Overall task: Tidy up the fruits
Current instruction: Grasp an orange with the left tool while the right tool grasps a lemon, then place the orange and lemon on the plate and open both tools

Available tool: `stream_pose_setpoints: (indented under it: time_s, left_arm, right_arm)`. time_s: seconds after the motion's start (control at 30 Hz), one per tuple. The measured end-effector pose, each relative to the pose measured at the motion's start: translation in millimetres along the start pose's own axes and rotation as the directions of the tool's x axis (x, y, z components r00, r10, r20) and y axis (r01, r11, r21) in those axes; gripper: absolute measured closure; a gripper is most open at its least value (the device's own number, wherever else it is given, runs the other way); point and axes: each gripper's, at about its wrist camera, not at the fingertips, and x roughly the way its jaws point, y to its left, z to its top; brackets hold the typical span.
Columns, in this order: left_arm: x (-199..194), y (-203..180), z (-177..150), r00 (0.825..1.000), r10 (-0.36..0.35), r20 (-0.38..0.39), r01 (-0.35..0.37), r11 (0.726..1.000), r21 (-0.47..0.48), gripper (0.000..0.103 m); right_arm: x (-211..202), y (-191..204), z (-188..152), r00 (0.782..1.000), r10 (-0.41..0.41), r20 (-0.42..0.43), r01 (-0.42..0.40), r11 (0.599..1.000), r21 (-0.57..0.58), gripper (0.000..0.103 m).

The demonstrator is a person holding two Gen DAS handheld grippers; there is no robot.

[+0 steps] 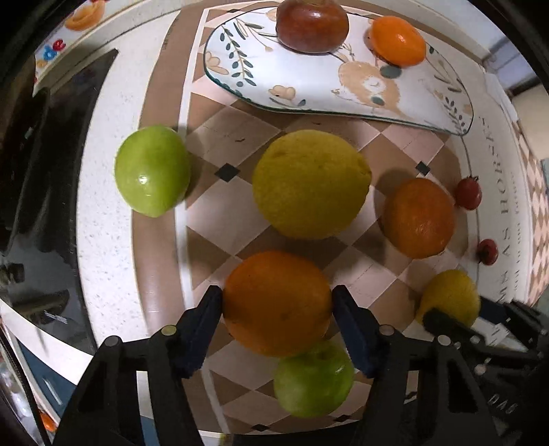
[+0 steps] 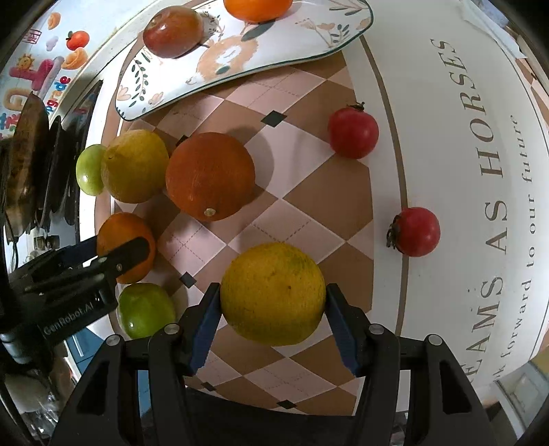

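Left gripper: my left gripper [image 1: 277, 302] points down at the mat, its blue pads clamped on both sides of an orange [image 1: 277, 303].
Right gripper: my right gripper [image 2: 272, 295] grasps a yellow citrus [image 2: 272, 293], one pad pressed against each side.
Big yellow fruit: a larger yellow fruit [image 1: 310, 183] sits on the checkered mat [image 1: 226, 223] just beyond my held orange, free of both grippers.
Dark orange: a deeper-coloured orange [image 2: 210, 176] lies between the big yellow fruit and the two tomatoes.
Green fruits: one green fruit [image 1: 152, 169] rests at the mat's left edge, half on the white counter [image 1: 106, 212]; another green one [image 1: 314, 380] lies just behind my held orange, touching it as seen from the left wrist.
Tomatoes: two small red tomatoes [image 2: 353, 132] [image 2: 415, 231] stand well apart on the white lettered band of the mat.
Plate: a patterned plate [image 1: 308, 89] at the far end holds a dark red fruit [image 1: 312, 25] and a small bright orange fruit [image 1: 398, 41].
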Motion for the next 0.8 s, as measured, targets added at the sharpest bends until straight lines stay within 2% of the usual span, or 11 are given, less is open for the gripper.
stream_pose_setpoints:
  time_s: [0.1, 0.4, 0.5, 0.63, 0.7, 0.8]
  left_arm:
    - [0.0, 6.1, -5.4, 1.000, 0.018, 0.000, -0.018, 1.000, -0.005, 0.040]
    - [-4.8, 20.0, -7.2, 1.000, -0.027, 0.010, 0.028, 0.998, -0.047, 0.040]
    - [-27.0, 28.0, -5.9, 0.998, -0.056, 0.038, 0.058, 0.997, -0.050, 0.040]
    - [-72.2, 33.2, 4.5, 0.986, -0.109, 0.125, 0.116, 0.992, -0.048, 0.040]
    - [-93.5, 34.4, 17.2, 0.977, -0.131, 0.168, 0.140, 0.989, -0.046, 0.040]
    - [-109.1, 33.7, 53.2, 0.967, -0.156, 0.200, 0.166, 0.985, -0.038, 0.040]
  right_arm:
    - [3.7, 1.8, 3.3, 1.000, 0.011, -0.008, -0.011, 1.000, 0.009, 0.040]
    - [2.9, 7.5, 3.2, 1.000, 0.010, 0.011, -0.010, 1.000, -0.004, 0.041]
    - [-20.7, 7.7, 5.2, 0.998, 0.043, 0.050, -0.043, 0.999, 0.000, 0.041]
    - [-61.9, 11.6, 21.5, 0.986, 0.094, 0.136, -0.094, 0.996, -0.007, 0.041]
    - [-77.4, 14.4, 38.8, 0.978, 0.109, 0.175, -0.109, 0.994, -0.014, 0.041]
    - [-83.4, 19.7, 72.1, 0.971, 0.106, 0.213, -0.104, 0.994, -0.021, 0.041]
